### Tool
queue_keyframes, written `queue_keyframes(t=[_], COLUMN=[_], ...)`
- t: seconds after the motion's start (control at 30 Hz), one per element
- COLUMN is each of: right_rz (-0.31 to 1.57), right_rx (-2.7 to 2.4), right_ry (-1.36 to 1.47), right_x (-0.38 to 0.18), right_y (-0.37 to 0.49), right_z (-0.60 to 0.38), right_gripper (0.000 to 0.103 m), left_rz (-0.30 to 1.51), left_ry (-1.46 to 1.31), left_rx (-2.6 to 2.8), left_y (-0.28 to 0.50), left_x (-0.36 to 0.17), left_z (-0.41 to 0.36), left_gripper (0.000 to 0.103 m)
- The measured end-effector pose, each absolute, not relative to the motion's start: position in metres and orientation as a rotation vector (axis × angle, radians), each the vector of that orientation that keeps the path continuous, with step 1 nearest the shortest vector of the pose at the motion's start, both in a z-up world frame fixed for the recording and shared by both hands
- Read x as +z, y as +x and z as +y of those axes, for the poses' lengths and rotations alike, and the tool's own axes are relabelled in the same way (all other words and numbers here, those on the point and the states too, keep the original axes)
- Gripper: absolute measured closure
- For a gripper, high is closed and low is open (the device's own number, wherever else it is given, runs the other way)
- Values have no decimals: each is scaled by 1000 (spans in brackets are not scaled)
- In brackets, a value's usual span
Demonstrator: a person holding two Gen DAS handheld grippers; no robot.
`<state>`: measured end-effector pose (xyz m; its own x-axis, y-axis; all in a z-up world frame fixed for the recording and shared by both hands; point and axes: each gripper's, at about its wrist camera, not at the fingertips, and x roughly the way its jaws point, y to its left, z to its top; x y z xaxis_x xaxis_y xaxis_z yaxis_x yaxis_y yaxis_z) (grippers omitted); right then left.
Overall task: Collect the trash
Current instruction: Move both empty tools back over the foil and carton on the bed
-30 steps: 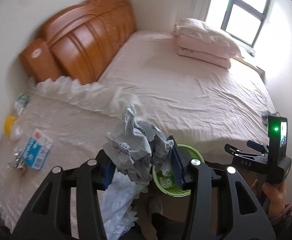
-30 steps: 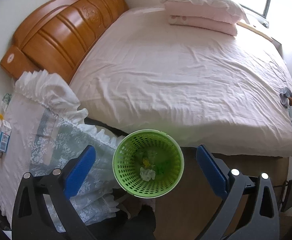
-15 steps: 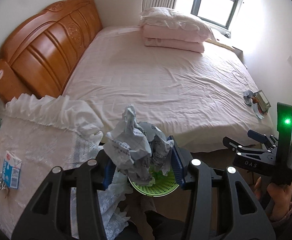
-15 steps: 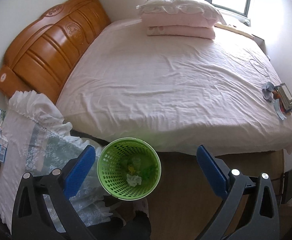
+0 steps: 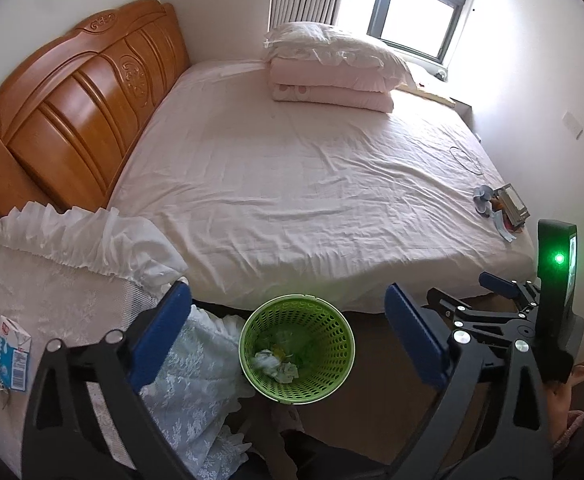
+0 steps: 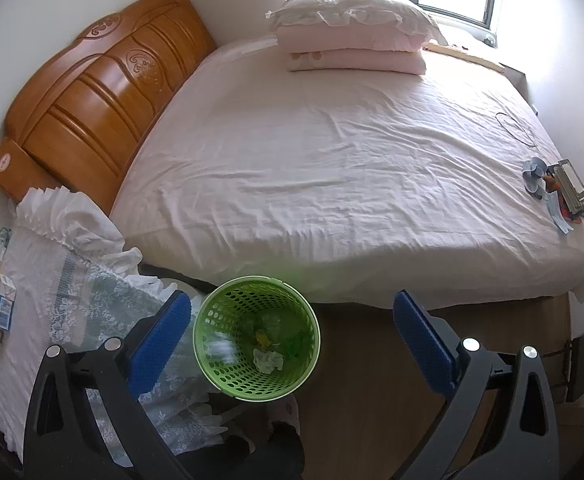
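Crumpled paper (image 5: pixel 276 364) dropped into green basket (image 5: pixel 333 322); left claw (image 5: pixel 288 336) just opened, right claw (image 6: pixel 292 346) open.

One green mesh wastebasket (image 5: pixel 295 346) stands on the floor, near the bed's edge, with at least two crumpled paper wads (image 5: pixel 266 360) inside. One bed (image 5: pixel 292 184) carries one pillow (image 5: pixel 331 42) atop one folded pink quilt (image 5: pixel 331 88) at the far side. One milk carton (image 5: pixel 12 354) lies at the near left. Two grippers show: left (image 5: pixel 288 340), right (image 6: pixel 292 344).
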<state>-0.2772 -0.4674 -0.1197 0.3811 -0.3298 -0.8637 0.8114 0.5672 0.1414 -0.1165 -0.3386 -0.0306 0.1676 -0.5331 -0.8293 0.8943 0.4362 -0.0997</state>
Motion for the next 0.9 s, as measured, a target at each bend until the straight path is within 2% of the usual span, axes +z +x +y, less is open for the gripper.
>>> queue_keyframes(t=[0.4, 0.57, 0.9], right_rz=[914, 938, 986], right_rx=[-705, -587, -308], right_ry=[601, 606, 444], right_x=[-120, -127, -122], right_y=[-243, -207, -86], right_z=[-449, -438, -359], right_gripper=[3, 3, 3], left_rz=[967, 994, 1064], left_ry=[401, 339, 137], left_rx=[-975, -823, -502], left_y=[-88, -53, 15], left_x=[-32, -40, -53], left_z=[-300, -245, -118], left_gripper=[10, 8, 8])
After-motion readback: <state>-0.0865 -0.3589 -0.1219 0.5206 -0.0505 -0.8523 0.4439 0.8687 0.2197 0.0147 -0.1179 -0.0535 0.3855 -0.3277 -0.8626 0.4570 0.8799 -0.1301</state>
